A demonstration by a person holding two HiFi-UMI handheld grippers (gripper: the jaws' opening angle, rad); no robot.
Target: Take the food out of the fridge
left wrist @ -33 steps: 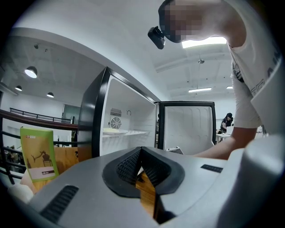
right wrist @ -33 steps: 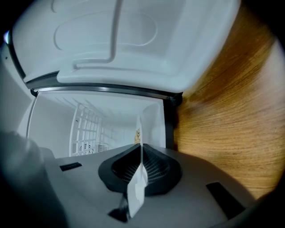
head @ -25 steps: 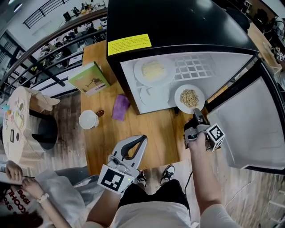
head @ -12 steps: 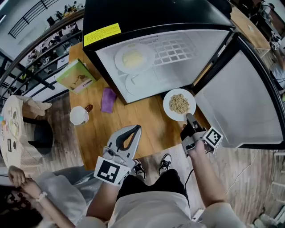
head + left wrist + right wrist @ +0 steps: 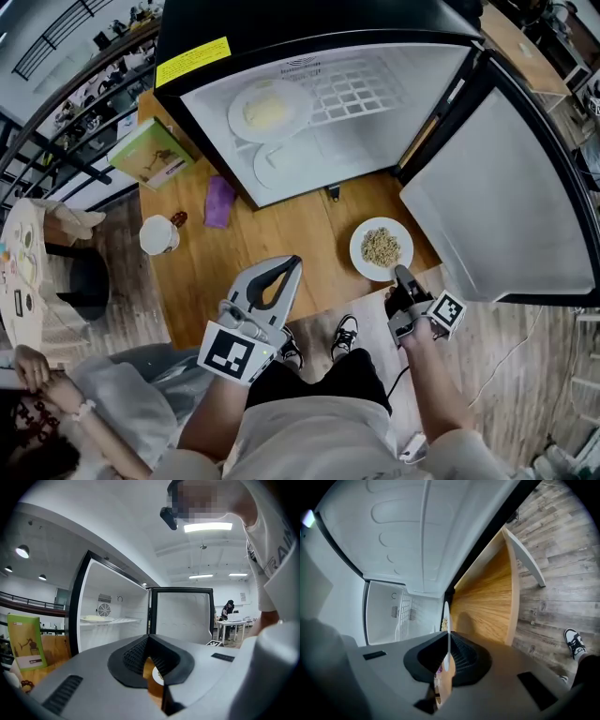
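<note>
The left hand-held gripper (image 5: pixel 289 267) is hovering over the wooden surface (image 5: pixel 300 225), jaws pressed together on nothing. Further right, the white plate (image 5: pixel 360 255) is lying outside the fridge (image 5: pixel 309 23), near the surface's front edge, possibly touching down already. The right hand-held gripper (image 5: pixel 399 275) is pinching its near rim. The plate is best kept level and landed fully on the wood before the jaws are let go. It is carrying a pale brown, grainy heap of food (image 5: pixel 381 246) at its centre.

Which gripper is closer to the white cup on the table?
Left. The left gripper hovers over the table's near edge, a bit right of the white cup. The right gripper is farther right, gripping the noodle plate.
</note>
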